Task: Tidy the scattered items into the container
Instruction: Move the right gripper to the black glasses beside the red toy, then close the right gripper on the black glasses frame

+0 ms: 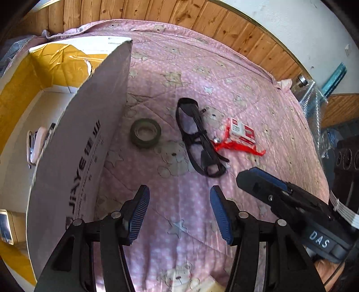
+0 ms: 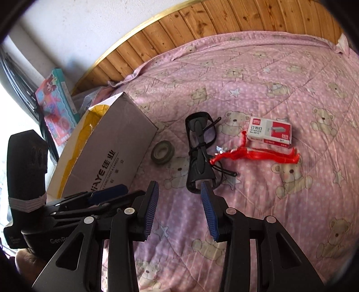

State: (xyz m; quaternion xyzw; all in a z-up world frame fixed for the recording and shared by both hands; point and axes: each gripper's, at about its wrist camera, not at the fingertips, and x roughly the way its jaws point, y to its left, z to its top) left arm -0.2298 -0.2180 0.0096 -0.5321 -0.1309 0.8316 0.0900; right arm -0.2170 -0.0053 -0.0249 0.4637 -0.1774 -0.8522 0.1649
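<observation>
On a pink bear-print bedspread lie a roll of tape (image 1: 145, 133) (image 2: 163, 152), black glasses (image 1: 197, 137) (image 2: 200, 150), a staples box (image 1: 242, 132) (image 2: 270, 131) and a red ribbon piece (image 1: 237, 147) (image 2: 255, 155). A white cardboard box (image 1: 74, 143) (image 2: 112, 152) stands at the left; a pink stapler (image 1: 34, 143) lies inside it. My left gripper (image 1: 179, 211) hovers open above the bedspread, short of the tape and glasses. My right gripper (image 2: 179, 206) is open too, its tips just before the near end of the glasses. In the left wrist view the right gripper (image 1: 262, 182) shows at lower right.
A wooden headboard (image 1: 202, 20) (image 2: 202, 24) borders the far side of the bed. A colourful picture box (image 2: 57, 103) leans beyond the cardboard box. The left gripper's body (image 2: 94, 202) crosses the lower left of the right wrist view. Bubble wrap (image 1: 314, 101) sits past the bed's right edge.
</observation>
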